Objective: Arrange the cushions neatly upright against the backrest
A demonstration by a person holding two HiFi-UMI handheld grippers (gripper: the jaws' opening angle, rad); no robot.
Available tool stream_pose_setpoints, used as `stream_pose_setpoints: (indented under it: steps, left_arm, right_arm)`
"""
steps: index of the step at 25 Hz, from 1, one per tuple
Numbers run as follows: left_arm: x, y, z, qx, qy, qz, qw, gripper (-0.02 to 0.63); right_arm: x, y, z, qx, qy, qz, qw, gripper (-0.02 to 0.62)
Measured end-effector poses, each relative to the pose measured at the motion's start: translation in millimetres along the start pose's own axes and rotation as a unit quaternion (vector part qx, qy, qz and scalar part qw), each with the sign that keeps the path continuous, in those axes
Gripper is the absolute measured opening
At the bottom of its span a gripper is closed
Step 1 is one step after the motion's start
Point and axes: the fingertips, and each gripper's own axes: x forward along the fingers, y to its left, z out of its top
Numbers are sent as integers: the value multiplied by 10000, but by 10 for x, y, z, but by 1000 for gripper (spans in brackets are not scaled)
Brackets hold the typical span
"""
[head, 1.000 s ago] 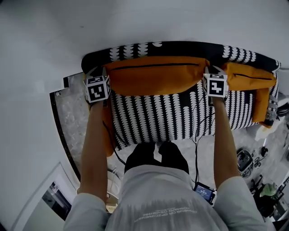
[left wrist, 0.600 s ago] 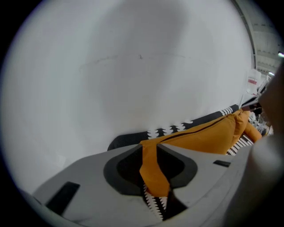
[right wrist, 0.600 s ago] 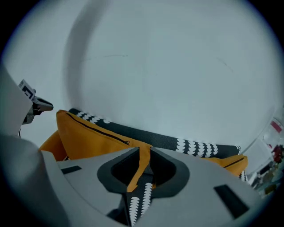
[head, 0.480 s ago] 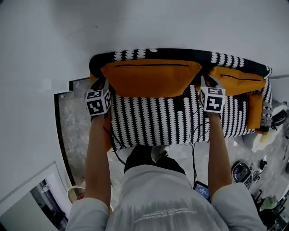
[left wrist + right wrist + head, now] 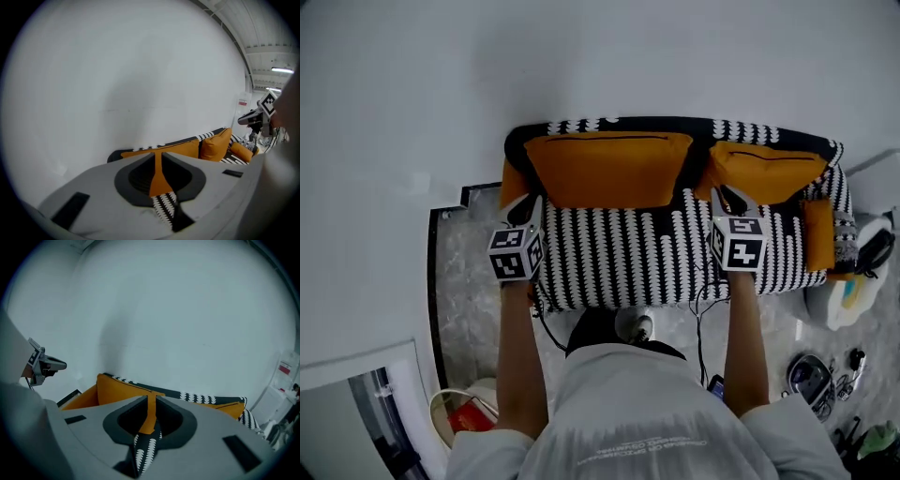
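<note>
Large orange cushion (image 5: 609, 169) beyond, clear of, right gripper's (image 5: 729, 199) barely parted jaws

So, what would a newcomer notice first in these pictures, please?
The wide orange cushion stands against the backrest of the black-and-white patterned sofa, towards its left end in the head view, with the smaller orange cushion beside it on the right. Behind them rises a plain white wall.

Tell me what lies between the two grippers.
Head view: only the sofa's bare patterned seat lies between the left gripper and the right gripper. The left one's fingers have just been closing, with nothing between them.
</note>
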Motion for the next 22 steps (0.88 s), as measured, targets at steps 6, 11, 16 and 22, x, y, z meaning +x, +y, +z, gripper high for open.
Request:
stream_pose_setpoints:
  steps: [6,11,16,22]
  left_arm:
    - [-741,-587,141,411,-435,-98,9982,33]
    - [-1349,-992,173,586,-730,-40,9956,21]
    - [-1758,-1274,297,757,-1006,-85,9920,20]
    - [-2174,-1505,544,997,-1365,-69,9856,20]
  right_arm:
    - [-827,23,66,-82,-730,136,9972,24]
    - [-1447,77,8,-199,-1063,344,9935,5]
    - [-1864,197,53,-451,-1286,606,9888,3]
    - [-2283,341,206,-810,-1576,864,9804,3]
